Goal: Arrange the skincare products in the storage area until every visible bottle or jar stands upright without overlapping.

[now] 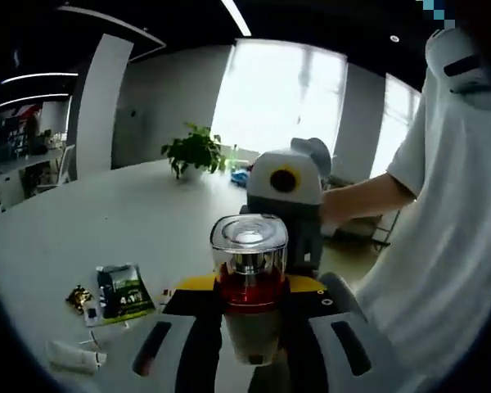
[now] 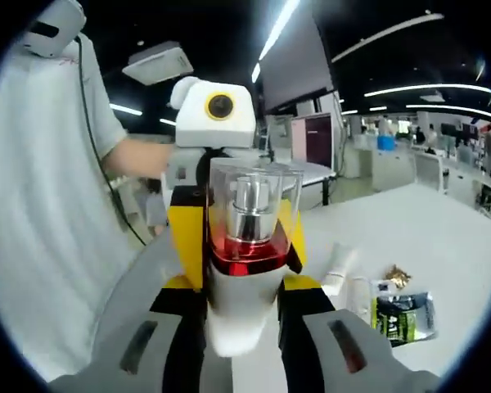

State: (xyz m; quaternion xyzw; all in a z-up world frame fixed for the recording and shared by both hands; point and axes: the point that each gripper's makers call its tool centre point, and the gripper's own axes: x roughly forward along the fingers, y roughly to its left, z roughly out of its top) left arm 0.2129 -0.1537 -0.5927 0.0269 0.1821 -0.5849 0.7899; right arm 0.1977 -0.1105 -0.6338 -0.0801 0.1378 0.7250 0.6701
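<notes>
Two grippers of mine, left gripper (image 1: 252,344) and right gripper (image 2: 242,344), pinch one clear-capped bottle (image 1: 249,274) between them above the white table (image 1: 82,221). At eight o'clock in the left gripper view lie a dark sachet (image 1: 123,293) and a white tube (image 1: 74,357); a potted plant (image 1: 195,152) stands at eleven before bright windows (image 1: 278,90).

Left gripper view: bright windows (image 1: 282,98) at upper centre, white column (image 1: 98,102) upper left, potted plant (image 1: 195,153) on the white tabletop (image 1: 90,221). Right gripper view: ceiling strip lights (image 2: 417,86) upper right, office desks (image 2: 442,168) at right.
</notes>
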